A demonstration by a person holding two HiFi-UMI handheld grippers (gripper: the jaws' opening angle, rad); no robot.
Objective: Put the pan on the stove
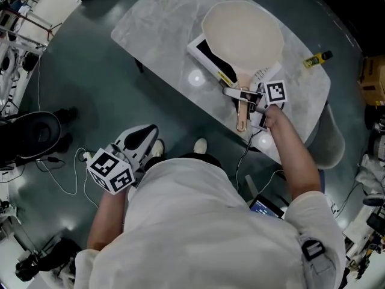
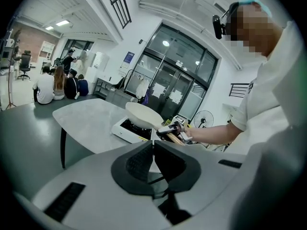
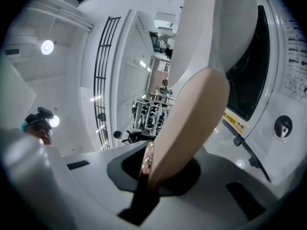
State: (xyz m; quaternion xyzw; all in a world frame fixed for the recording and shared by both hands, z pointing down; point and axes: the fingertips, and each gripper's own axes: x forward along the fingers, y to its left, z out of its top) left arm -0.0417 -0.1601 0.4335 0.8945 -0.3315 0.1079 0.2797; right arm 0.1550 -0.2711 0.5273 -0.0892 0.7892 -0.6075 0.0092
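The one cream pan (image 1: 243, 32) lies over the single white stove (image 1: 201, 48) on the grey table (image 1: 156, 23). Its wooden handle (image 1: 242, 110) points back toward the person. The right gripper (image 1: 245, 94) is clamped on that handle, and the right gripper view shows the wood running straight up from between the closed jaws. The right arm (image 1: 295, 155) reaches forward over the table's near edge, with the gripper about level and in line with the handle. The left arm (image 1: 107, 218) is bent at the person's side. It holds the left gripper (image 1: 143, 136) low over the floor (image 1: 78, 89), well apart from the table, with its jaws pressed together on nothing. The pan hides most of the stove's black top, and no view shows whether the pan's base rests flat on it. In the right gripper view the pan is cut off at the top edge. One small yellow object (image 1: 317, 58) lies near the table's right end, too small to name. There are two grippers. The people (image 2: 57, 83) far behind the table are too small to count.
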